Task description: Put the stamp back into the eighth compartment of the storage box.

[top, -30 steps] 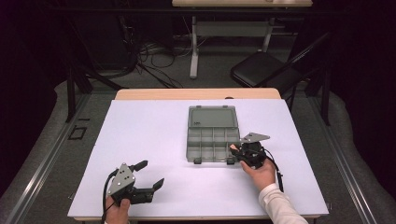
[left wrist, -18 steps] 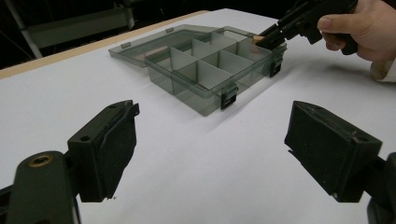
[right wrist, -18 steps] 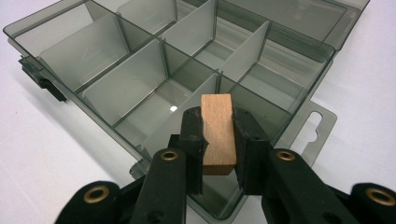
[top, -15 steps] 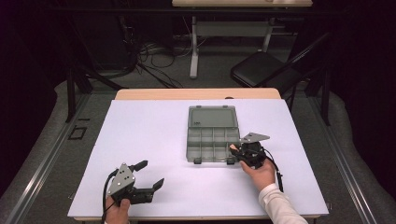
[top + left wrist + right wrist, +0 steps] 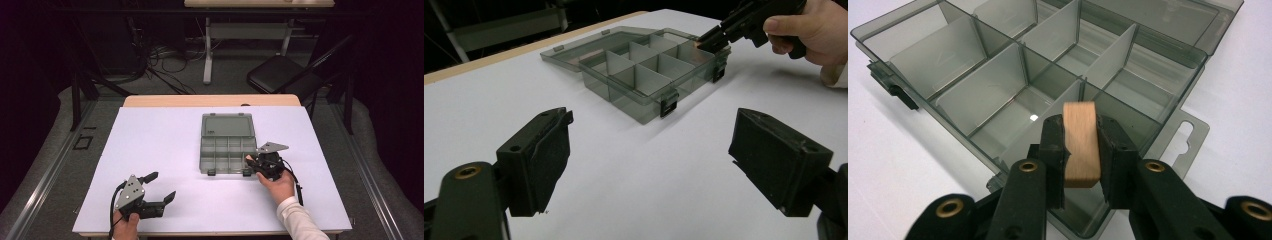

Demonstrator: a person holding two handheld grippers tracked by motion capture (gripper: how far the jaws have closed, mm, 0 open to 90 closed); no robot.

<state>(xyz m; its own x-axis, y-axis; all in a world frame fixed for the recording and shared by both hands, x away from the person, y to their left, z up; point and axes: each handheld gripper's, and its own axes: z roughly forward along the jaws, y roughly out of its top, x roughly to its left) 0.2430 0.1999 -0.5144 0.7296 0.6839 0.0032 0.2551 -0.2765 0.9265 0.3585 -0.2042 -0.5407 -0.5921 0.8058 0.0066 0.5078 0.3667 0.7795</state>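
Block time: right gripper [image 5: 1081, 150] pinches a small tan wooden block [image 5: 1080, 142], rounded edges, over the smoky clear organizer box's [image 5: 227, 147] near-right compartment. Left gripper [image 5: 159, 186] sits wide open, well apart.

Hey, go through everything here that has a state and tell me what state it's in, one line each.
Organizer box: lid open and laid flat, compartments in view empty.
Wooden block: clamped in the jaws, held over the box's near corner.
Right gripper: shut on the wooden block.
Left gripper: open, holding nothing.
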